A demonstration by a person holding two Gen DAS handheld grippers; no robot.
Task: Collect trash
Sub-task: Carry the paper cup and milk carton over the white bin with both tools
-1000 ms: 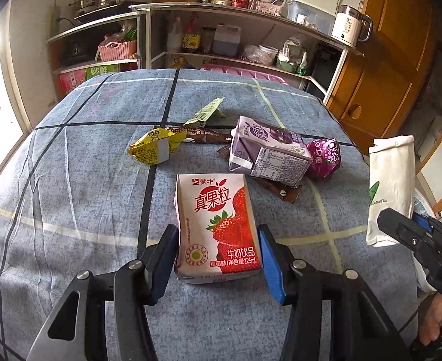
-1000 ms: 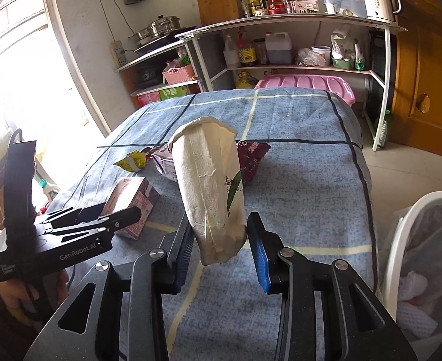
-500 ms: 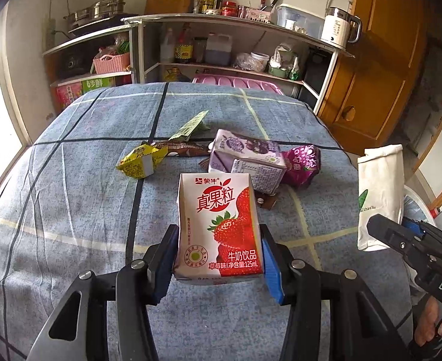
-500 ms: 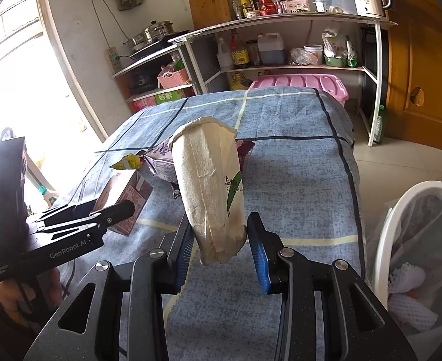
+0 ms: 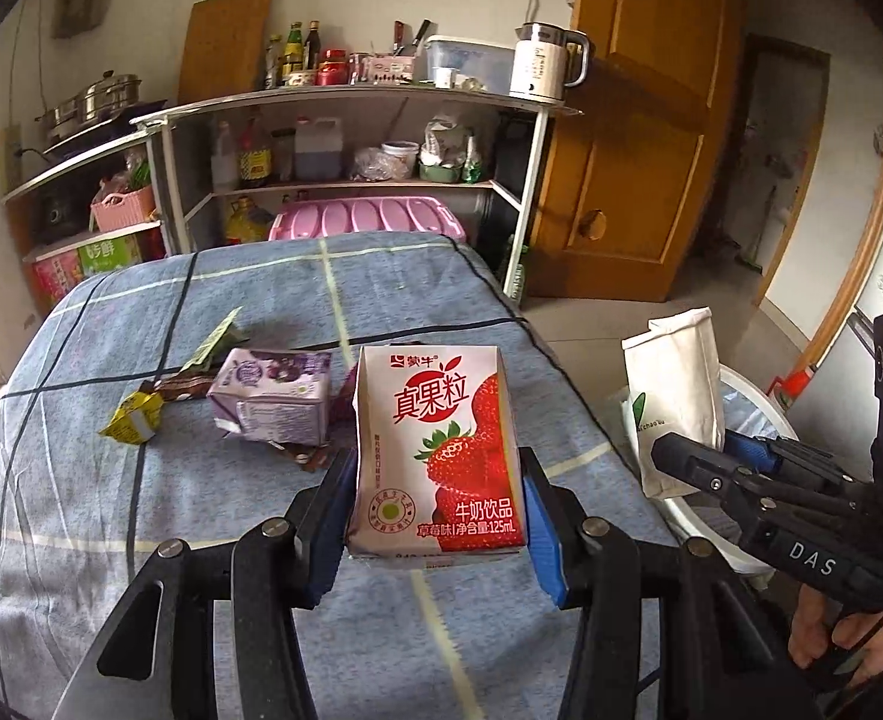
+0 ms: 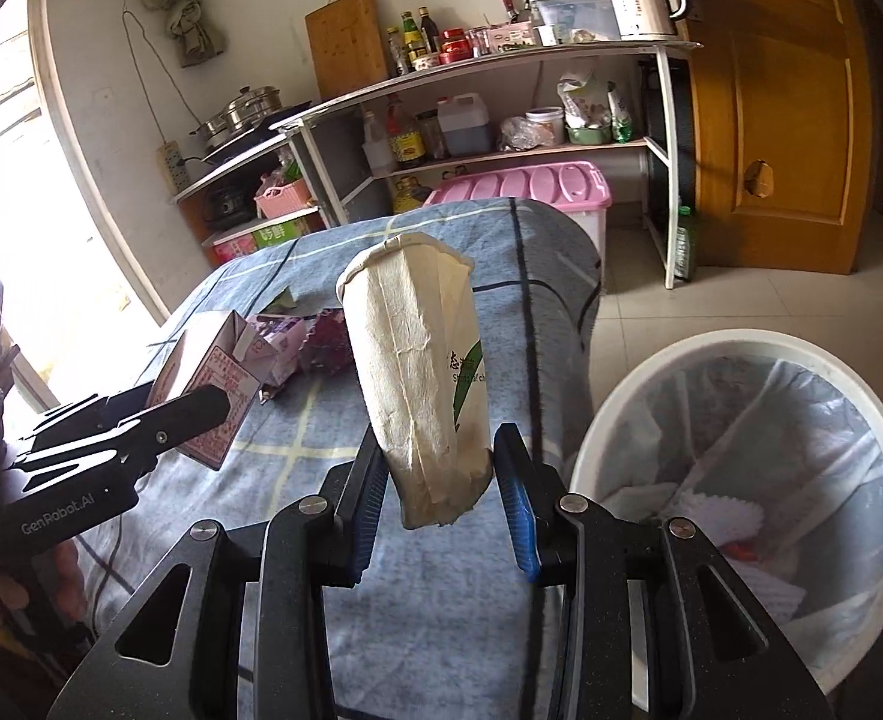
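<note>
My left hand-held gripper [image 5: 435,531] is clamped on the strawberry milk carton [image 5: 438,450] above the table [image 5: 141,480], and my right hand-held gripper [image 6: 441,480] pinches the crushed paper cup [image 6: 420,384] just left of the white bin [image 6: 741,480].

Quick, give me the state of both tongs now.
Left tongs: closed on the strawberry milk carton.
Right tongs: closed on the crumpled paper cup.

A table [image 5: 111,516] under a blue checked cloth carried litter around ten o'clock of its middle: a purple carton [image 5: 273,402], a yellow wrapper [image 5: 135,423] at its nine o'clock, a green wrapper [image 5: 213,345] beyond.
</note>
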